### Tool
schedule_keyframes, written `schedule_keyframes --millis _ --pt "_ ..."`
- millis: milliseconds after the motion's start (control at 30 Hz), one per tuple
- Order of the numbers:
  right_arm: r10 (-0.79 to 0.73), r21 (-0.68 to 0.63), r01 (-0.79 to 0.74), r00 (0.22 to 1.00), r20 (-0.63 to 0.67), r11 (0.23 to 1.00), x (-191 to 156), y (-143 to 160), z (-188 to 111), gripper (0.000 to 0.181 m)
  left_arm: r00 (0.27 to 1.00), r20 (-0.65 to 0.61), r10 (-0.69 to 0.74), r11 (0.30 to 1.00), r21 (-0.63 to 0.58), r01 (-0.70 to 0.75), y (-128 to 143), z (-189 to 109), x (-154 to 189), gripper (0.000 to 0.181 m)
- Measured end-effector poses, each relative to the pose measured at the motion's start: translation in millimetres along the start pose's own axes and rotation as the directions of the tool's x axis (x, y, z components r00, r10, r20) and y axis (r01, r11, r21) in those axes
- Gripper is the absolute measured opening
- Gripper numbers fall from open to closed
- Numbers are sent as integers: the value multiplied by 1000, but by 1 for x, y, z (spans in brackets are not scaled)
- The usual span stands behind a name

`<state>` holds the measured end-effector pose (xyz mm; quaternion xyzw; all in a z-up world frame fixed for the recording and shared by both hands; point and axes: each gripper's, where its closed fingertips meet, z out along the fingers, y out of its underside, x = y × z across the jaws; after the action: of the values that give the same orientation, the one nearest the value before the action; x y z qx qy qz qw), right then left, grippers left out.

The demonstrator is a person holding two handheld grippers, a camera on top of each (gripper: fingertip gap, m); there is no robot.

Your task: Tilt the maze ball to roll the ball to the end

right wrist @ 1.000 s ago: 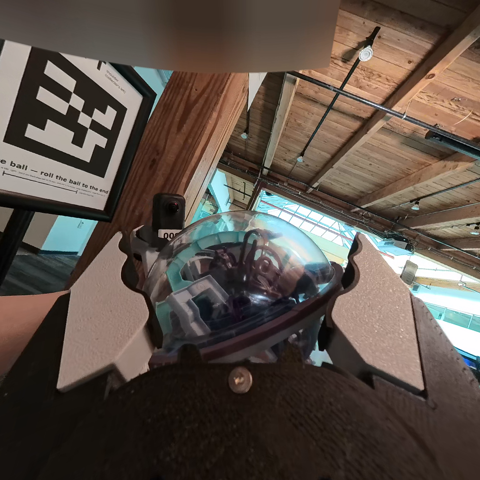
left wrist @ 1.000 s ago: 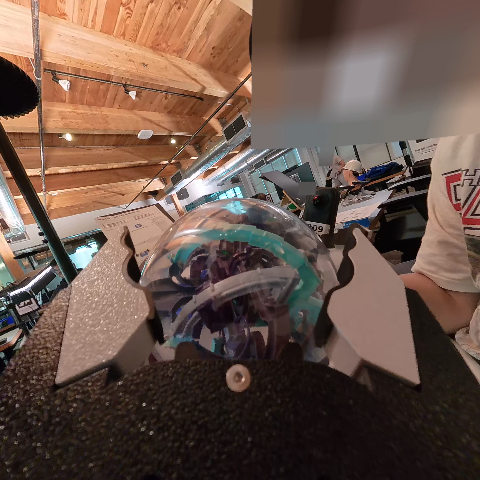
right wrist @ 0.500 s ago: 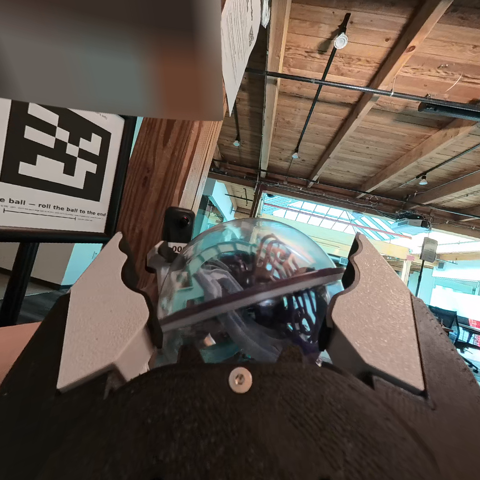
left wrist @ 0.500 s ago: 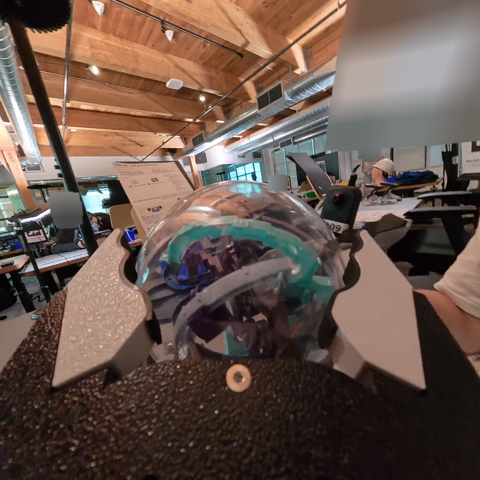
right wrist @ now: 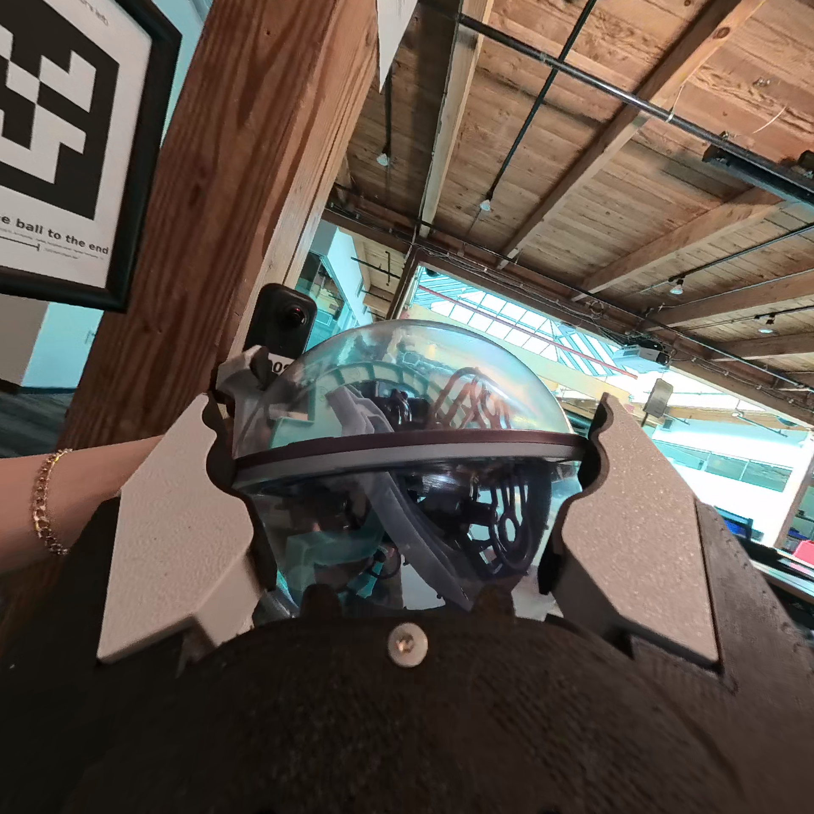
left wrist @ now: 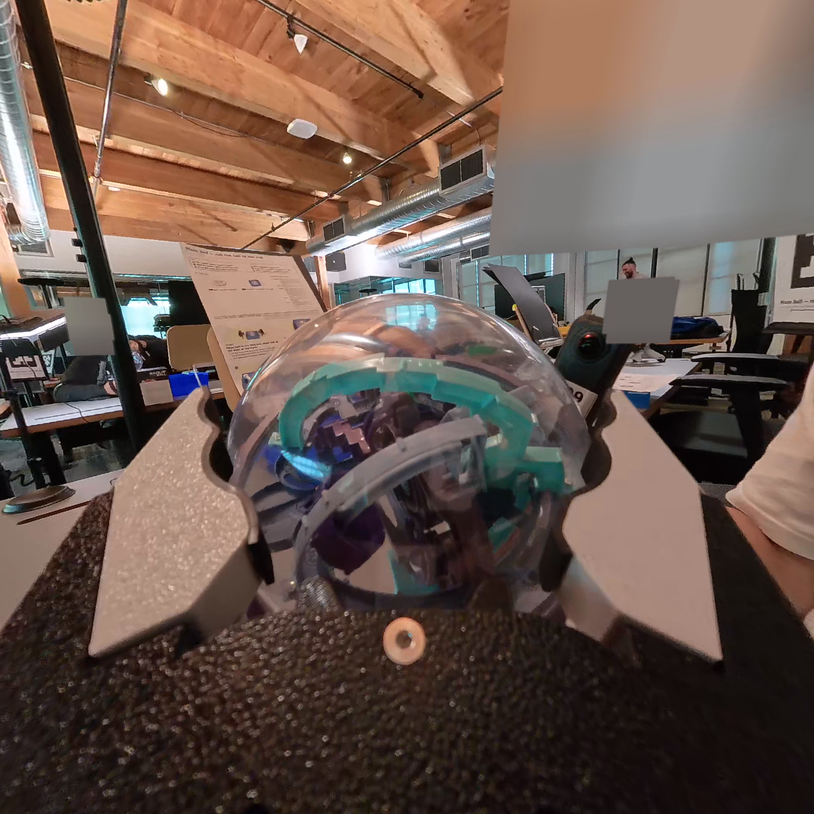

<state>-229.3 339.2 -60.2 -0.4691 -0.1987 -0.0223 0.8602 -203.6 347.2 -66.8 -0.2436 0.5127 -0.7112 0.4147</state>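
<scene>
The maze ball [left wrist: 409,445], a clear sphere packed with teal, grey and purple track, fills the space between the fingers of both grippers and is held up in the air between them. The left gripper [left wrist: 407,480] is spread wide and clenched on the sphere, each grey finger [left wrist: 176,519] pressing a flank of the shell. The right gripper [right wrist: 407,489] grasps it the same way from the opposite side, its notched fingers [right wrist: 625,528] seated against the dark seam band [right wrist: 409,445] that rings the sphere. That band lies nearly level across the right gripper's view, so the two halves of the shell sit one above the other there. The small ball inside cannot be made out with any certainty among the tracks.

Beyond the sphere, the camera of the other gripper [left wrist: 588,352] rises just behind its far edge. Left of the right gripper a forearm with a gold bracelet [right wrist: 44,502] reaches in, a wooden post [right wrist: 229,198] stands behind it, and a framed marker sign [right wrist: 66,145] hangs farther left. Ahead of the left gripper stand a black pole [left wrist: 83,229] and a slanted instruction board [left wrist: 255,308].
</scene>
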Motion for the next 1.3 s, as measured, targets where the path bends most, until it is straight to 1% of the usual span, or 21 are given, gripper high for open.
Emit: schedule_keyframes --millis 133,267,367,467,567,633,700,800,867,933,1033,1067,1133,1233,1300 --pt "19 11 -19 1000 6 1000 4 8 -3 157 1000 13 4 1000 -3 -4 6 0 -5 157" --pt "39 6 -39 999 3 999 5 17 0 157 1000 28 -5 1000 7 5 10 -5 -12 157" --pt "56 -4 -56 998 -1 998 6 23 2 157 999 38 -25 1000 11 25 14 -8 -17 157" --pt "109 -29 -110 994 -14 994 12 32 1 158 996 65 -64 998 3 64 20 -8 -24 157" --pt "170 -106 -169 985 5 980 19 42 7 157 985 117 -129 992 31 126 24 -11 -37 157" --pt "231 -196 -221 972 30 955 25 51 19 157 964 172 -204 977 97 190 24 -16 -51 157" --pt "269 -291 -240 961 65 926 30 59 31 157 938 215 -273 955 179 237 22 -22 -64 157" --pt "289 -387 -216 947 141 897 35 66 39 157 914 256 -316 934 255 251 23 -23 -75 158" --pt "329 -416 -233 928 174 879 43 72 44 157 894 297 -336 924 287 252 25 -23 -85 158" --pt "336 -435 -218 917 214 873 51 75 52 158 885 321 -336 918 321 232 20 -21 -97 157" --pt "302 -443 -158 912 277 883 70 68 66 157 894 328 -306 921 341 190 4 -10 -113 158" --pt "285 -443 -140 916 281 885 77 65 70 158 901 319 -293 919 356 173 -2 -5 -118 157" --pt "237 -440 -108 939 251 891 95 59 73 157 918 276 -286 912 371 173 -11 9 -128 157" --pt "143 -357 -78 976 162 931 117 49 60 157 944 209 -257 928 326 181 -11 37 -131 157" --pt "120 -302 -90 989 85 949 129 48 42 158 958 165 -233 950 248 188 -1 55 -128 157"
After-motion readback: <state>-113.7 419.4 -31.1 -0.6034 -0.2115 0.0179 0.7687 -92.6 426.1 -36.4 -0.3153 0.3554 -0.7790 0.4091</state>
